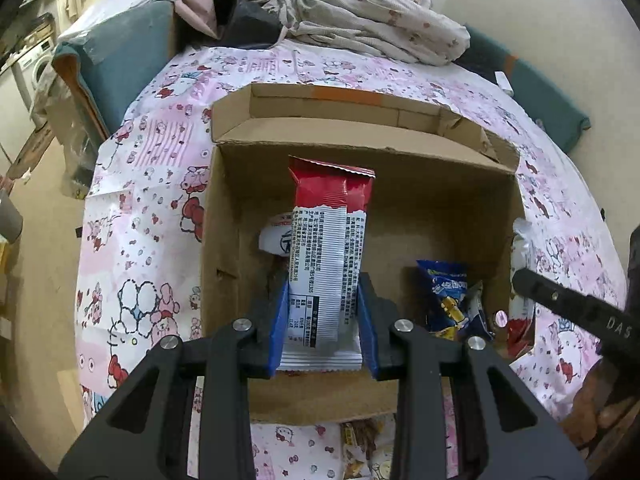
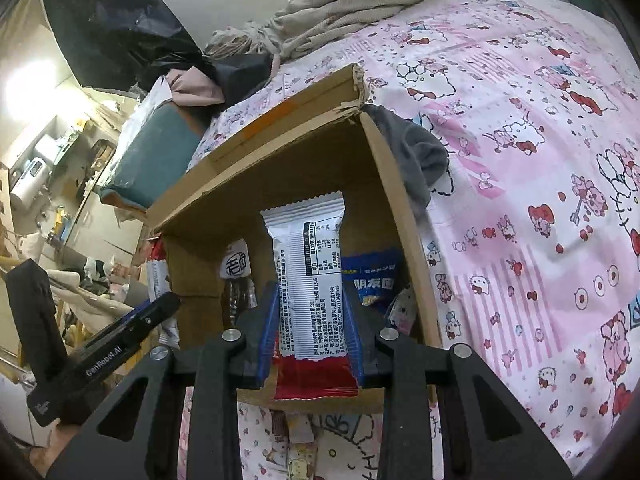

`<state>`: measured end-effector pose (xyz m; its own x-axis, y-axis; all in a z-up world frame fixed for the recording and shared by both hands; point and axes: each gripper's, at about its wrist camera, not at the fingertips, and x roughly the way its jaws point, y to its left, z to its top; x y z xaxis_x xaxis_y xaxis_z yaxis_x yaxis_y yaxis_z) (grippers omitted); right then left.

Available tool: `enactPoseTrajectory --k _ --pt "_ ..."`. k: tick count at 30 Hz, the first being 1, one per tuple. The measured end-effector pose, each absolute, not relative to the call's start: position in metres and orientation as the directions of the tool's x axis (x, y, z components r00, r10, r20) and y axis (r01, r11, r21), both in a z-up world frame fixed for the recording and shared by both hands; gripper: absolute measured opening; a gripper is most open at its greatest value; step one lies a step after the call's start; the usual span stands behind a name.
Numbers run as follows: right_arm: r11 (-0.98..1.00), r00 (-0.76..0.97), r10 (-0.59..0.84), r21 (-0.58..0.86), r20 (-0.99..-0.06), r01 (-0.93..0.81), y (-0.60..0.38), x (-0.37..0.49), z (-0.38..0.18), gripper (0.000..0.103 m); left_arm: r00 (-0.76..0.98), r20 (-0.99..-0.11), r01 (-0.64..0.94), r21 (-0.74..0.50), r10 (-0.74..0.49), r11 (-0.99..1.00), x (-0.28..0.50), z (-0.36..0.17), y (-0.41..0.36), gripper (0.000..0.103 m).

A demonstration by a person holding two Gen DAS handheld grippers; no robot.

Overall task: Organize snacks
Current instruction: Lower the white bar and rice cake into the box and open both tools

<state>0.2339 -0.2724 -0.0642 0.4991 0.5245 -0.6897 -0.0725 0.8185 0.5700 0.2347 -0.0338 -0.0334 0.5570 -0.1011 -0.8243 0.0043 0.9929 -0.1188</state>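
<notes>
Left wrist view: my left gripper (image 1: 325, 320) clamps a red-and-white snack bar (image 1: 329, 248) over the open cardboard box (image 1: 420, 216).

Right wrist view: my right gripper (image 2: 311, 324) grips a second bar (image 2: 308, 280) likewise; next, I judge, lower and release both.

Cardboard box (image 1: 448, 216) on cartoon-print bedsheet (image 1: 152, 184)
</notes>
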Motion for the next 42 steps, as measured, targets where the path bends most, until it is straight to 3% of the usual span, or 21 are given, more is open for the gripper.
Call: enactPoseTrajectory --k 25,28,29,30,31,33,36,42 --pt "0.817 0.474 0.547 0.564 -0.69 -0.122 -0.256 0.239 -0.067 0.035 0.579 -0.811 0.018 -0.094 -0.087 0.995 0.231 -0.036 -0.028 0.029" --pt "0.808 0.482 0.552 0.579 -0.681 -0.108 -0.259 0.239 -0.066 0.043 0.579 -0.811 0.017 -0.089 -0.082 0.996 0.229 -0.034 -0.03 0.042" --pt "0.805 0.487 0.554 0.585 -0.676 -0.104 -0.261 0.239 -0.066 0.06 0.586 -0.806 0.021 -0.086 -0.081 0.996 0.228 -0.033 -0.031 0.05" --pt "0.804 0.5 0.549 0.586 -0.67 -0.099 -0.263 0.238 -0.065 0.066 0.593 -0.802 0.023 -0.08 -0.078 0.997 0.227 -0.031 -0.031 0.059" --pt "0.805 0.506 0.547 0.584 -0.667 -0.101 -0.264 0.237 -0.064 0.066 0.597 -0.799 0.024 -0.078 -0.077 0.997 0.226 -0.029 -0.032 0.066" --pt "0.807 0.505 0.546 0.582 -0.669 -0.102 -0.265 0.238 -0.063 0.066 0.607 -0.791 0.014 -0.078 -0.071 0.997 0.224 -0.026 -0.031 0.09" --pt "0.81 0.508 0.537 0.581 -0.674 -0.085 -0.267 0.236 -0.063 0.072 0.615 -0.784 0.005 -0.099 -0.081 0.995 0.222 -0.023 -0.028 0.093" --pt "0.812 0.517 0.532 0.578 -0.671 -0.084 -0.268 0.231 -0.057 0.073 0.61 -0.789 -0.009 -0.101 -0.075 0.995 0.217 -0.02 -0.024 0.093"
